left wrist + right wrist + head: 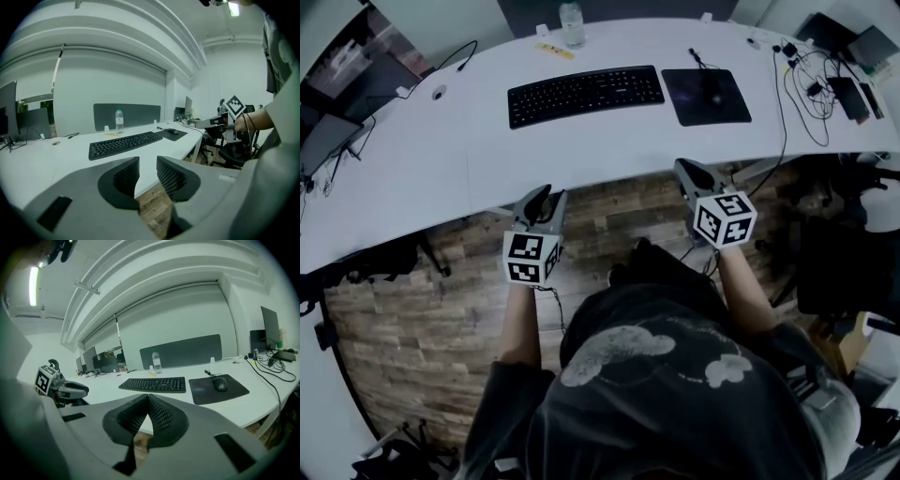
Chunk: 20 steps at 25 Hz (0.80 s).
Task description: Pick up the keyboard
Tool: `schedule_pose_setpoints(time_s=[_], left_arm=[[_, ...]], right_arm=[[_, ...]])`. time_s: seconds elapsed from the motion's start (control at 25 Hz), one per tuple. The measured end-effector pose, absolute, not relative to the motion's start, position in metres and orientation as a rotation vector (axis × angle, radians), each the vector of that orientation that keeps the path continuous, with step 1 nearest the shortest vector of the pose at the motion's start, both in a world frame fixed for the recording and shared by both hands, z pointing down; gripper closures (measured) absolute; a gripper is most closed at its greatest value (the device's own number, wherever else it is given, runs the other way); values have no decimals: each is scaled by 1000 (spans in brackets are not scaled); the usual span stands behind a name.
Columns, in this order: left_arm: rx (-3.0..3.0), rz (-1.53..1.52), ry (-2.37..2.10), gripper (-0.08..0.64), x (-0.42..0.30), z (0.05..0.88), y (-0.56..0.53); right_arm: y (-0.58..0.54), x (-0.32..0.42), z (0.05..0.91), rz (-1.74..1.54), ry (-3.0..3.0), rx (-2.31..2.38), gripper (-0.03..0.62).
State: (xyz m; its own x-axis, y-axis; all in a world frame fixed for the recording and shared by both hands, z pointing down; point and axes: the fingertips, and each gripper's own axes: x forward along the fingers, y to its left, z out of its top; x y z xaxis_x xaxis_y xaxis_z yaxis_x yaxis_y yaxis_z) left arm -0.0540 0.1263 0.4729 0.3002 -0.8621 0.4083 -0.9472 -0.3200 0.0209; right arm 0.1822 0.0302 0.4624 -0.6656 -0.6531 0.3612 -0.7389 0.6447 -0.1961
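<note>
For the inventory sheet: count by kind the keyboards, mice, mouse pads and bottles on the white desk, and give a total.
Keyboard: 1
Mouse: 1
Mouse pad: 1
Bottle: 1
Total: 4

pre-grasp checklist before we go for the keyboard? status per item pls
1. Target keyboard in view, flat on the table: ok.
2. Is left tongs open and empty: ok, though the gap is narrow.
3. Is right tongs open: not ok, shut with nothing between.
4. Both tongs at the keyboard: not ok, both back at the table's near edge.
5. Room at the keyboard's ends: ok on the left; the mouse pad lies close to the right end.
6. Keyboard cable routing: cannot tell.
</note>
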Motion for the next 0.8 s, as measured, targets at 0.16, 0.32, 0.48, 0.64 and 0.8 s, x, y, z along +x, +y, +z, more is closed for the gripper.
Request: schedule_pose_setpoints(time_s=[0.16,0.32,0.48,0.64,0.8], left_arm=[[2319,510,-1628,406,-60,482,109],[2308,528,-1615,323,-69,489,88],[2289,574,-1583,230,-82,498,59],[2292,611,-1573,164,-94,500,23],[2257,689,-1550,136,-103,508,-7]], right_arm=[[11,175,469,490,-2598,1123,601],[-17,159,480,518,-2598,1106,601],[-51,139,484,527,-2604,1072,601],[-87,124,483,534,-2618,1033,601],[-118,113,484,545,-2619,1006,601]])
